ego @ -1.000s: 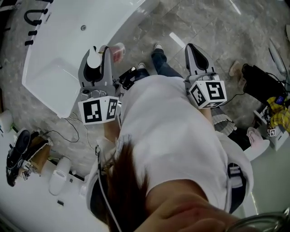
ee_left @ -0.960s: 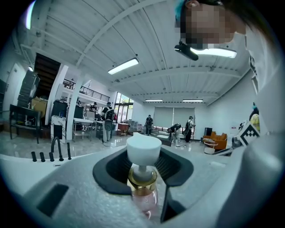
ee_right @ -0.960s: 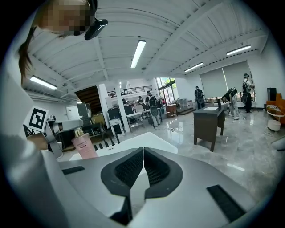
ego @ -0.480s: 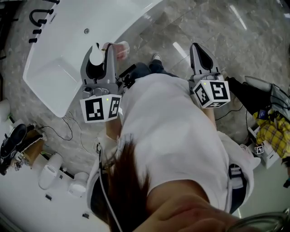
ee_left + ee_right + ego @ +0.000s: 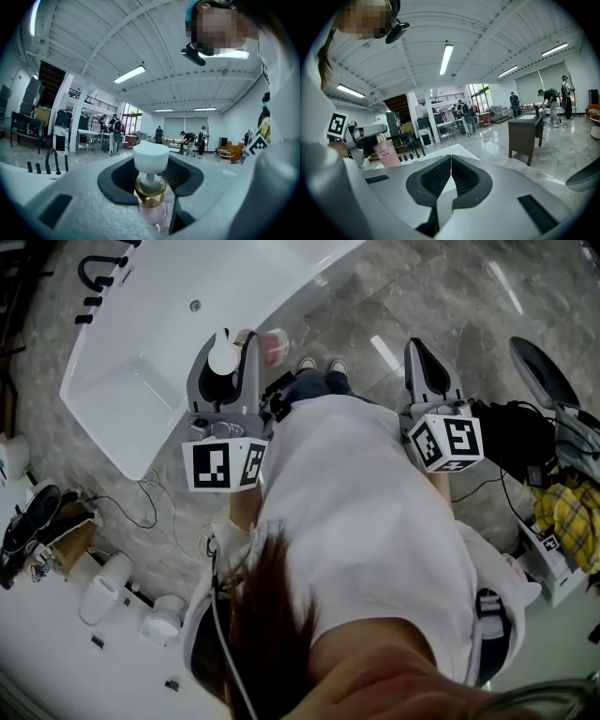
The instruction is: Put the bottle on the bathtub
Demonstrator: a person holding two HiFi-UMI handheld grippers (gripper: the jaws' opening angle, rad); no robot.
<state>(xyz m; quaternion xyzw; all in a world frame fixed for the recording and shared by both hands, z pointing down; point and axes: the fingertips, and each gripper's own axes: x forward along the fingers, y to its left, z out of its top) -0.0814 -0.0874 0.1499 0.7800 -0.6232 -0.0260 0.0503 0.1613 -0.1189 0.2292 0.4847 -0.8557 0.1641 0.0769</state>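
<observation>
A pink pump bottle (image 5: 151, 197) with a white cap and gold collar is clamped upright in my left gripper (image 5: 228, 367), which is shut on it. In the head view the bottle (image 5: 272, 346) hangs over the near rim of the white bathtub (image 5: 141, 343). The right gripper view shows the same bottle (image 5: 386, 153) at the left, held in the other gripper. My right gripper (image 5: 424, 360) is shut and holds nothing, out over the grey floor; its jaws (image 5: 450, 180) meet at the tips.
Black tap fittings (image 5: 98, 277) stand at the tub's far end. Cables, shoes and white containers (image 5: 103, 587) lie on the floor at the left. Bags and yellow cloth (image 5: 562, 512) sit at the right. The person's feet (image 5: 319, 367) stand beside the tub.
Both grippers have shifted slightly right and down in the head view as the view moved; the bottle stays held in the left gripper near the tub rim.
</observation>
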